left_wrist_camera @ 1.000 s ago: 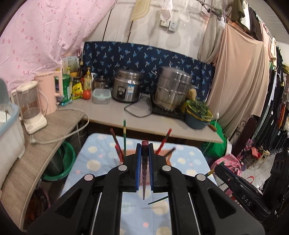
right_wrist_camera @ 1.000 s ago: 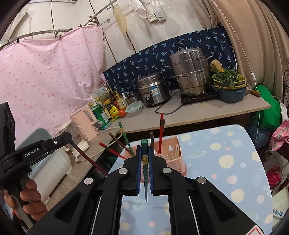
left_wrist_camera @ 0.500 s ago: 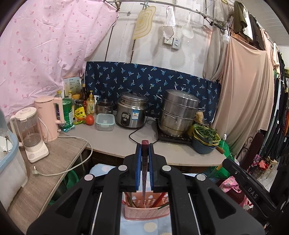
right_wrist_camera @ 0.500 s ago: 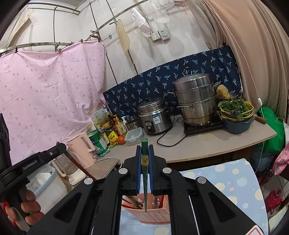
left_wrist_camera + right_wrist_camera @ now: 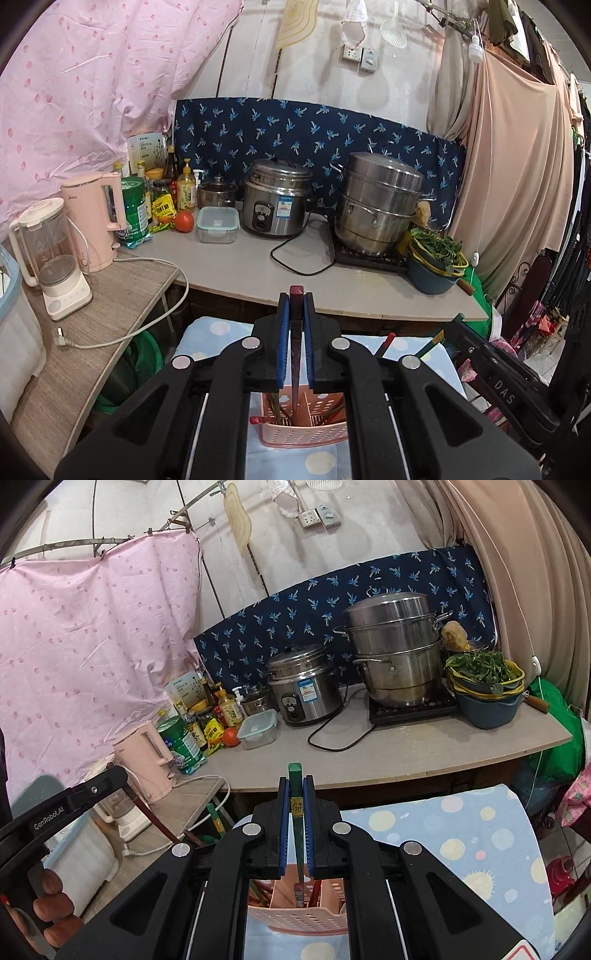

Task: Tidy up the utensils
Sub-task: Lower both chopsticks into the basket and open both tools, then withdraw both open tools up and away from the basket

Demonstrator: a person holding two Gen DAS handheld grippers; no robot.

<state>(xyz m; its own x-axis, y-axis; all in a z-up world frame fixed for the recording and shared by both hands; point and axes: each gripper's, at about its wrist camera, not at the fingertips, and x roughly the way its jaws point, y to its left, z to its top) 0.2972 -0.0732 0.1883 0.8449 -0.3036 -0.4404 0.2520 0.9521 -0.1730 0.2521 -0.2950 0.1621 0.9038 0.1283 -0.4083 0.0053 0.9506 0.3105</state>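
Largest risk first: you are holding both chopsticks above the pink basket (image 5: 303, 434) at once, and the two grippers are crowding the same opening. The left gripper (image 5: 295, 343) is clamping a dark red chopstick (image 5: 295, 369) in narrow jaws, its tip hanging just over the basket's middle. The right gripper (image 5: 295, 823) is pinching a green chopstick (image 5: 297, 834) the same way, tip pointing into the basket's near compartment. If you are lowering both together, the black frames could be knocking each other beside the basket, or one tip could be catching the slotted rim and tipping the light basket over on the spotted cloth (image 5: 461, 834).

Second risk: the sticks already leaning in the basket could be fouling the incoming tips. A tip landing on one could skid out over the rim.

Contents, by size: the basket is carrying several red and green chopsticks, some slanting outward past its rim. Exact count and which divider holds which, I cannot tell.
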